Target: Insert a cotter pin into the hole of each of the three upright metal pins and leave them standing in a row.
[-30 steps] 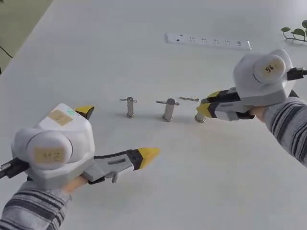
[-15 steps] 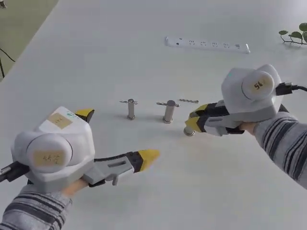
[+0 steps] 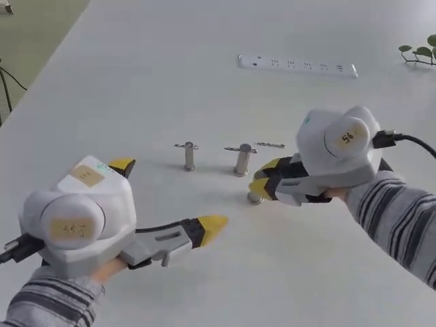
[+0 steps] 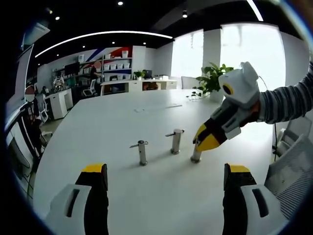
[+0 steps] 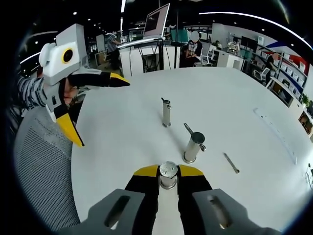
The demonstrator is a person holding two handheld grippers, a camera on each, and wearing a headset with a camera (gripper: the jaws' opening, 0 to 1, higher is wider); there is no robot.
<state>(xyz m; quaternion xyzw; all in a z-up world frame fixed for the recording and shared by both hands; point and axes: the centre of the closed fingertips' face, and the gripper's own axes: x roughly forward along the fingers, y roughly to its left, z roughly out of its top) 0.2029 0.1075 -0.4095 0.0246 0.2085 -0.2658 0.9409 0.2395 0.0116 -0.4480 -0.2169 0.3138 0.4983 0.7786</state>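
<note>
Two upright metal pins [image 3: 189,155] [image 3: 242,159] stand side by side on the white table [image 3: 136,82], each with a cotter pin through its top. A third metal pin [image 3: 254,197] is clamped upright in my right gripper [image 3: 262,185], nearer to me than the row, its base at the tabletop. In the right gripper view that pin [image 5: 167,175] sits between the shut yellow tips, with no cotter pin seen in it. A loose cotter pin [image 3: 270,145] lies behind the row. My left gripper [image 3: 167,194] hovers open and holds nothing at the lower left.
A white power strip [image 3: 296,66] lies at the far side of the table, and a small plant [image 3: 419,51] at the far right. Office desks and chairs stand beyond the table in the gripper views.
My right gripper has carried the third pin out of line with the row, toward me and leftward. The left gripper has barely moved.
</note>
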